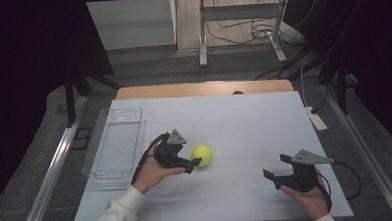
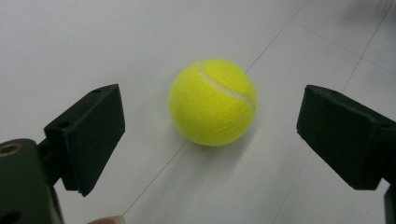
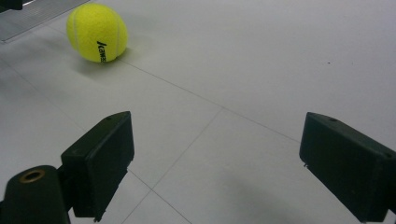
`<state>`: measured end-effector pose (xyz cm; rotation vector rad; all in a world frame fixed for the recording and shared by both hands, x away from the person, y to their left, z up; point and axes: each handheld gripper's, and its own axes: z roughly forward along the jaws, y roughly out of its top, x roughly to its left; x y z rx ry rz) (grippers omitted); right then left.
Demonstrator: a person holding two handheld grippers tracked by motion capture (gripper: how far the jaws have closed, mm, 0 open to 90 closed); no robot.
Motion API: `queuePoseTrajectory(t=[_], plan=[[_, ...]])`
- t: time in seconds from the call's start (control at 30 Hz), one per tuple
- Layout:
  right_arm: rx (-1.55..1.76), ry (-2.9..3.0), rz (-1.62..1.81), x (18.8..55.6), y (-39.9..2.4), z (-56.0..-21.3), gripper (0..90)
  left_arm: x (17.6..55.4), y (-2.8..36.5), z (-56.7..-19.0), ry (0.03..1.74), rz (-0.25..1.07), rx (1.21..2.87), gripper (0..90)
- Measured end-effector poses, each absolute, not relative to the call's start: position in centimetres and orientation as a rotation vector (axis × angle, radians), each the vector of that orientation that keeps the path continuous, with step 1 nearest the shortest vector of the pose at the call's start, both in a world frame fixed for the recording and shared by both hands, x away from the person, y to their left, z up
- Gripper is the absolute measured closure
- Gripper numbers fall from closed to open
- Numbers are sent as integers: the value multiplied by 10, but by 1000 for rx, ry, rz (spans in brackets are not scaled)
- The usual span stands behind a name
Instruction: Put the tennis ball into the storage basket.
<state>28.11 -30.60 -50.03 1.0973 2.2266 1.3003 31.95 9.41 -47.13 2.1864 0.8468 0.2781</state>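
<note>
White table (image 1: 244, 118), grey floor; left gripper (image 1: 195, 162) released beside tennis ball (image 1: 202, 154); right gripper (image 1: 275, 168) released.

A white tabletop (image 1: 244, 123) marked with thin seam lines fills the centre of the high view, a strip of bare wood (image 1: 203, 88) showing along its far edge at 12 o'clock. Beyond it, a metal frame stand (image 1: 240, 28) rests on a grey floor (image 1: 147, 67) amid loose black cables (image 1: 253, 30). Dark curtains (image 1: 36, 52) close off 9 and 3 o'clock. Aluminium rails (image 1: 51, 167) flank both sides, and a white power strip (image 1: 316, 118) lies at 3 o'clock.
</note>
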Motion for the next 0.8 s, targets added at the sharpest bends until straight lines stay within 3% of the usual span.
queuePoseTrajectory(t=[0.8], plan=[[1099, 2226, 1301, 281, -306, -500, 101, 332, 73, -478, 829, 236, 2248, 37]])
